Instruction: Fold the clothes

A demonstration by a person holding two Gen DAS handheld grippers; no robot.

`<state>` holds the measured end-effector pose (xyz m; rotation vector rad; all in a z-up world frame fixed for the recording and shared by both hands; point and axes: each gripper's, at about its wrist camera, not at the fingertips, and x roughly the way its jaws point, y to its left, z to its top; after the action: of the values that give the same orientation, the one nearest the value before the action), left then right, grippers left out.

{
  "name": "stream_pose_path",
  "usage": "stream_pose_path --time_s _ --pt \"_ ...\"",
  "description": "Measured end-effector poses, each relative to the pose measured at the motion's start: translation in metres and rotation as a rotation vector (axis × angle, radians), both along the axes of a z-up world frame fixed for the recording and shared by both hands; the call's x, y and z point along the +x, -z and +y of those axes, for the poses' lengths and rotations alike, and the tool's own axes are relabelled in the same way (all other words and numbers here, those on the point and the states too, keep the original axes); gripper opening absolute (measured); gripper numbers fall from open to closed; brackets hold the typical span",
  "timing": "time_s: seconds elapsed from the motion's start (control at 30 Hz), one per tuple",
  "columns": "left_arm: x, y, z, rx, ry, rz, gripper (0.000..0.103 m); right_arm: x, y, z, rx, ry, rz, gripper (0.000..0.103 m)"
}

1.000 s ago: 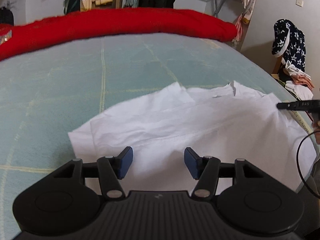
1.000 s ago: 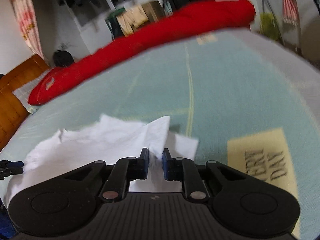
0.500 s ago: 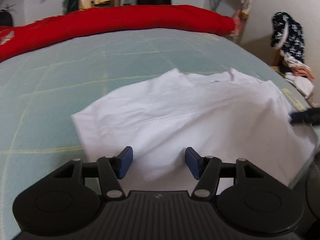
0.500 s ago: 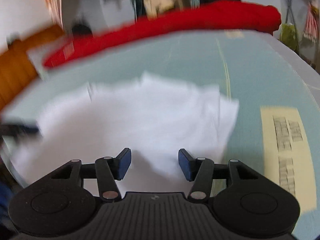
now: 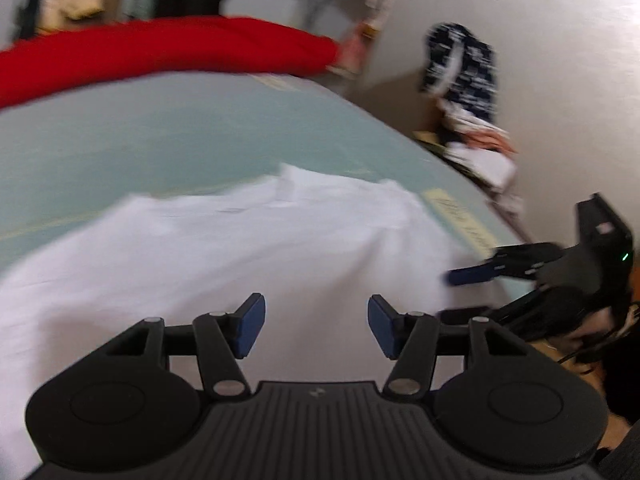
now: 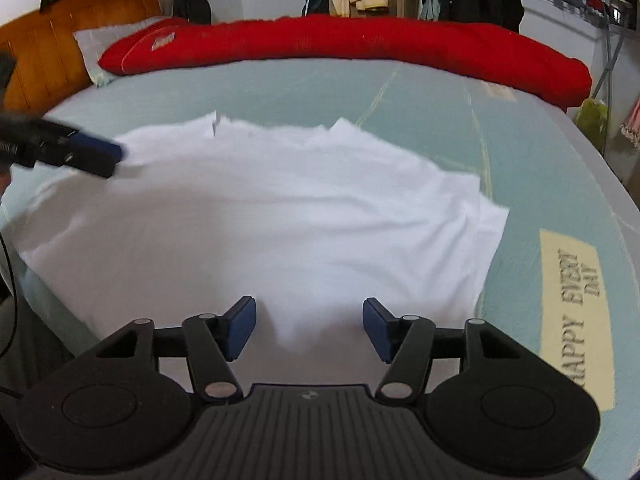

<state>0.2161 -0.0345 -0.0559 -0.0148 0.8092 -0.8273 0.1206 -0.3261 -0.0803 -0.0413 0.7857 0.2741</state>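
On the pale green bed sheet [image 6: 280, 84] a white shirt [image 6: 260, 216] lies spread out and rumpled, near the closest edge of the bed; from where the right gripper looks, going left to right: a wooden headboard [image 6: 44, 52] stands at the far left corner, with a grey pillow [image 6: 100, 40] beside it; the left gripper [image 6: 96, 156] reaches in from the left, its blue-tipped fingers over the shirt's left edge, though whether they touch the cloth I cannot tell; the shirt fills the middle, its far edge crumpled into small peaks and its right side lying in overlapping layers; a long red bolster [image 6: 360, 44] runs across the far side of the bed, well apart from the shirt; to the right of the shirt a cream label [image 6: 572, 320] printed with words is part of the sheet. The right gripper [image 6: 308, 330] hovers above the near edge of the shirt with its two blue pads wide apart and nothing between them. In the left wrist view, which is blurred, the left gripper [image 5: 316, 330] is likewise spread wide and holds nothing, the shirt [image 5: 224, 260] under it; the right gripper [image 5: 480, 272] shows at the right edge by the shirt's corner; beyond it a heap of clothes [image 5: 468, 92] sits against the wall.
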Motion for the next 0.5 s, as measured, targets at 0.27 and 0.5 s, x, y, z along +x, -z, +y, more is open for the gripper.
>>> stream_pose_path --time_s 0.27,0.5 --pt "0.052 0.030 -0.046 0.097 0.042 -0.044 0.058 -0.013 0.003 -0.005 0.046 0.013 -0.014 0.074" --pt "0.087 0.022 -0.062 0.198 -0.051 -0.086 0.057 -0.021 0.006 -0.007 0.096 0.005 -0.040 0.088"
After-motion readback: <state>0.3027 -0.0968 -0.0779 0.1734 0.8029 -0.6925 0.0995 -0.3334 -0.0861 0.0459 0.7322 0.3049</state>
